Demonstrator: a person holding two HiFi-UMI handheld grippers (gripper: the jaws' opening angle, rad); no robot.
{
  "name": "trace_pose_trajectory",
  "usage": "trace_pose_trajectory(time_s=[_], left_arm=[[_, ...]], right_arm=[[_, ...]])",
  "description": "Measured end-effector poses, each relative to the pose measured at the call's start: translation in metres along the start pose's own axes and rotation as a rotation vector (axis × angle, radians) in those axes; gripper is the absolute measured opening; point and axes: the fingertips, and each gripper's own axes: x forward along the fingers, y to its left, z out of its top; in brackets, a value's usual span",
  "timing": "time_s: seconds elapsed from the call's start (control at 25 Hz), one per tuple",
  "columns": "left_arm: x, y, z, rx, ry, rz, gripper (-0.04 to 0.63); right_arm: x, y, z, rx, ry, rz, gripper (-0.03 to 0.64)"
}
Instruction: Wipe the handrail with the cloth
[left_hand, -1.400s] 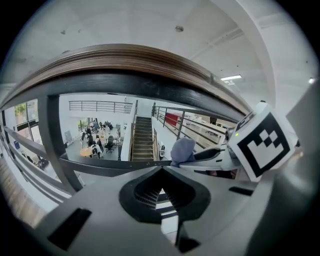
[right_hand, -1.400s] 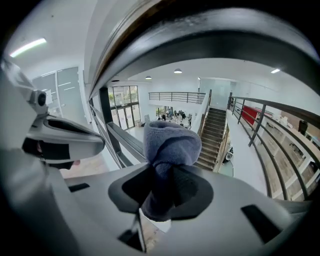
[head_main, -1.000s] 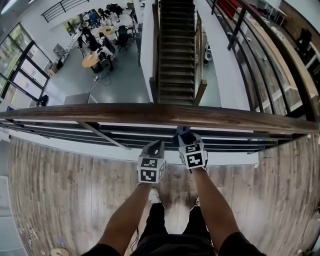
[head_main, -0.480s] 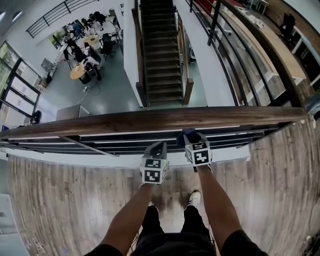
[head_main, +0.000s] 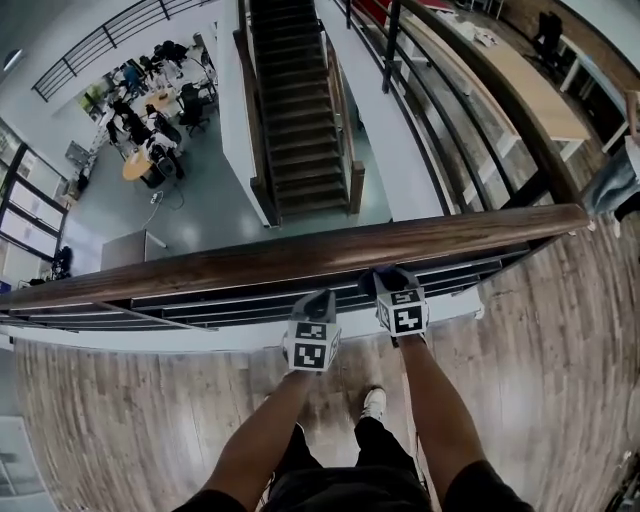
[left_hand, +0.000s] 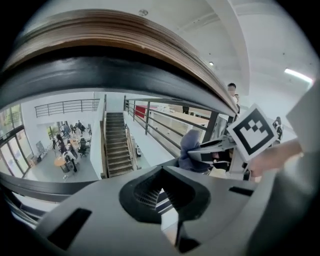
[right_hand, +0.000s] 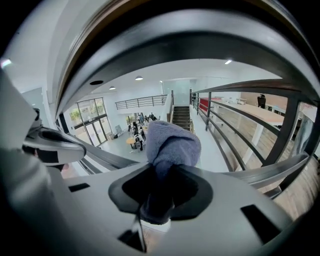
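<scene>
Down at the far left, through the railing, a lower hall (head_main: 200, 170) shows with people seated round a small round table (head_main: 133, 165). Right of it a dark staircase (head_main: 300, 110) climbs away from the viewer. Across the whole head view runs the wooden handrail (head_main: 300, 255), rising slightly toward the right, with thin dark horizontal bars (head_main: 200, 300) beneath it and wooden floor (head_main: 120, 420) on the near side.

Near the middle, the left gripper (head_main: 318, 298) is held up on a bare forearm, its marker cube facing the camera, just on the near side of the handrail and below it. In the left gripper view its jaws (left_hand: 162, 195) are drawn together with only a thin slit of light between them, and nothing sits in them; the handrail (left_hand: 115, 30) arches overhead as a brown band above a dark underside.

Just to the right, the right gripper (head_main: 393, 287) is held slightly farther out, close beside the left one. Its jaws (right_hand: 160, 192) are pinching a grey-blue cloth (right_hand: 172, 142), which bulges out beyond their tips as a rounded wad. In the head view the cloth (head_main: 383, 278) lies right up at the handrail's near lower edge; contact cannot be told. From the right gripper view the handrail (right_hand: 190, 35) curves above the cloth.

Below the 2 grippers, 1 pale shoe (head_main: 372, 403) stands on the floor. At the far right, a long pale surface (head_main: 520, 90) runs along the upper level.
</scene>
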Motion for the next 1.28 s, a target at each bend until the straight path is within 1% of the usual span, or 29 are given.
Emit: trace_pose_trajectory(time_s=[0.2, 0.44, 0.6, 0.68, 0.92, 1.12, 1.28], left_arm=[[0.034, -0.054, 0.012, 0.032, 0.009, -0.055, -0.002], [0.074, -0.116, 0.042, 0.060, -0.007, -0.089, -0.002], [0.097, -0.160, 0.052, 0.097, -0.009, -0.119, -0.002], [0.106, -0.179, 0.058, 0.113, -0.003, -0.138, -0.002], [0.135, -0.229, 0.069, 0.129, 0.009, -0.184, -0.002], [0.165, -0.273, 0.078, 0.153, 0.009, -0.227, -0.002], [0.178, -0.304, 0.085, 0.176, 0.003, -0.264, -0.002]], right_arm=[[-0.017, -0.070, -0.011, 0.046, 0.004, -0.051, 0.095], [-0.036, -0.154, -0.014, 0.070, 0.001, -0.101, 0.095], [-0.050, -0.208, -0.023, 0.100, -0.012, -0.134, 0.095], [-0.056, -0.230, -0.024, 0.108, -0.014, -0.146, 0.095], [-0.071, -0.290, -0.025, 0.120, -0.011, -0.167, 0.095], [-0.078, -0.349, -0.037, 0.150, -0.020, -0.214, 0.095], [-0.086, -0.388, -0.041, 0.138, -0.021, -0.262, 0.095]])
